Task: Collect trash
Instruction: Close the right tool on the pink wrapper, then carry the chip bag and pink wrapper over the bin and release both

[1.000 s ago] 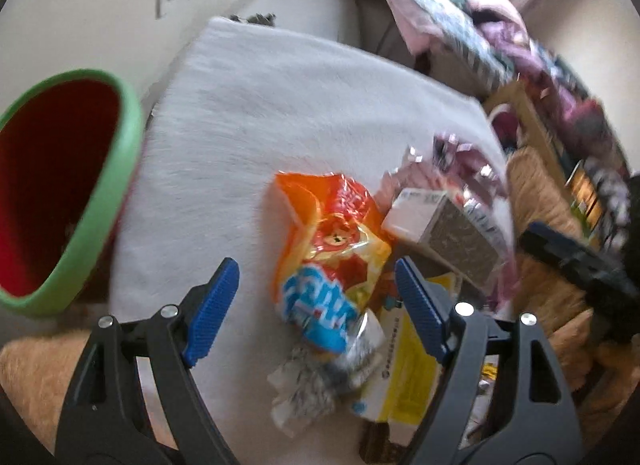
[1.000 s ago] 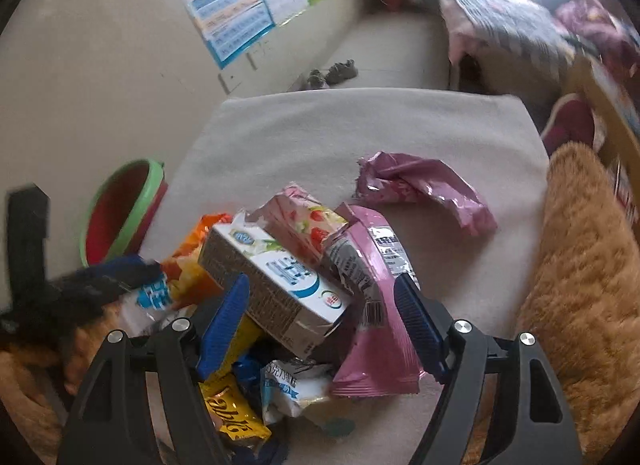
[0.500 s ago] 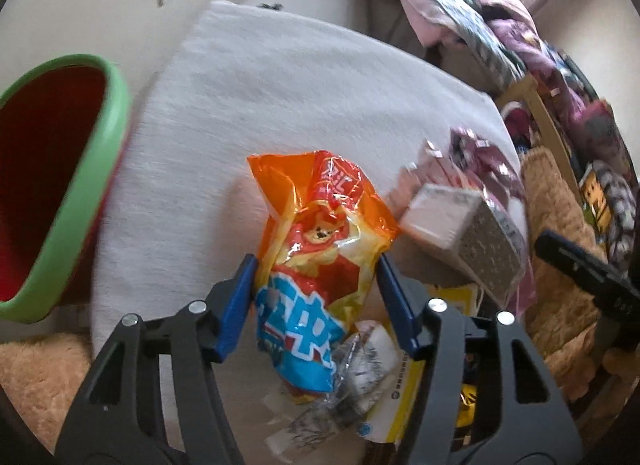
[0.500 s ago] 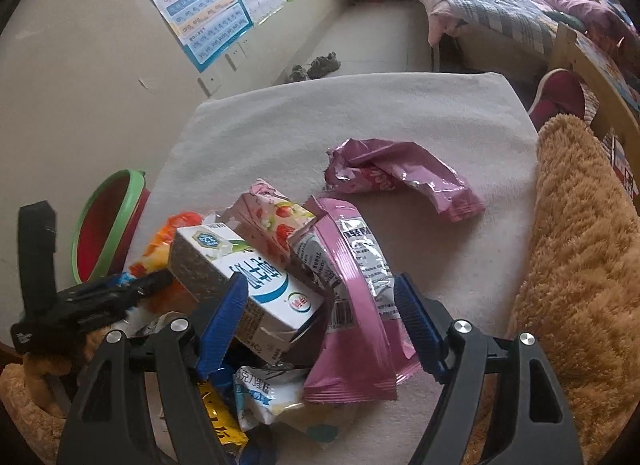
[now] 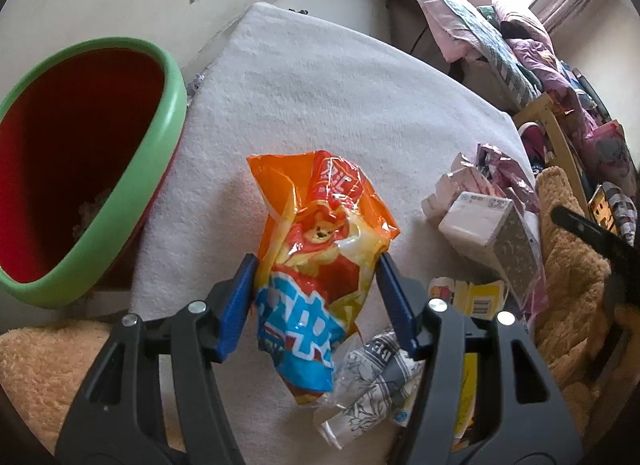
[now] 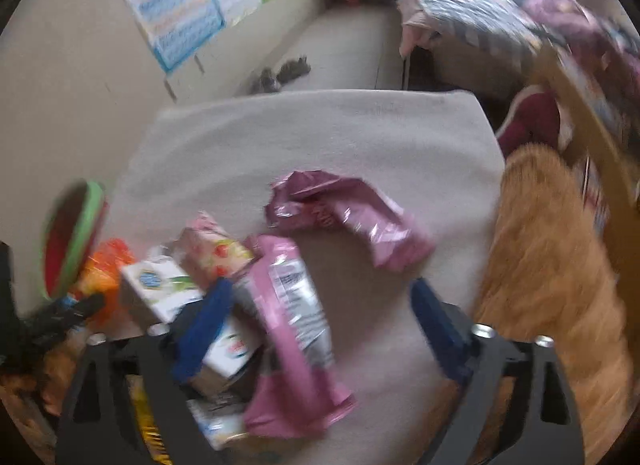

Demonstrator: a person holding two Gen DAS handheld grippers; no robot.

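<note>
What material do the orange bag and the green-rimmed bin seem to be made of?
The orange bag, gripped by the left gripper, looks like thin glossy plastic film: it crinkles and shines. The green-rimmed bin seems smooth moulded plastic with a soft sheen, though I cannot be sure.

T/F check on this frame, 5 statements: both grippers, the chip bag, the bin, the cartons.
1. The left gripper is closed on the orange chip bag. True.
2. The right gripper is clamped on the crumpled pink wrapper. False: its jaws are wide apart and that wrapper lies beyond them on the white mat.
3. The bin has a green rim and a red inside. True.
4. The orange chip bag is already inside the bin. False: it is over the mat, to the right of the bin.
5. The white carton stands alone at the mat's far edge. False: it lies in the trash pile, against the pink carton.
</note>
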